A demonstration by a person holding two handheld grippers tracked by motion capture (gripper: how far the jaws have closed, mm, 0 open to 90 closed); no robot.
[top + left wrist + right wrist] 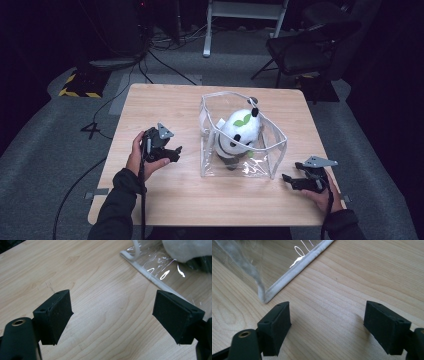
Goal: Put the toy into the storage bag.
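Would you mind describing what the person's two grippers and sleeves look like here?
Both the left gripper and right gripper are black, each topped by a grey three-cornered plate and trailing a black cable. Their jaws end in blocky, wedge-shaped black pads with small screw holes. The person wears dark long sleeves.

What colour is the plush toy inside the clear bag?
The plush toy is white with black patches and green leaf marks; the high view shows it best.

Glossy clear plastic bag (260, 150), fluffy cloth panda (239, 131), matt pale wood table (165, 105).
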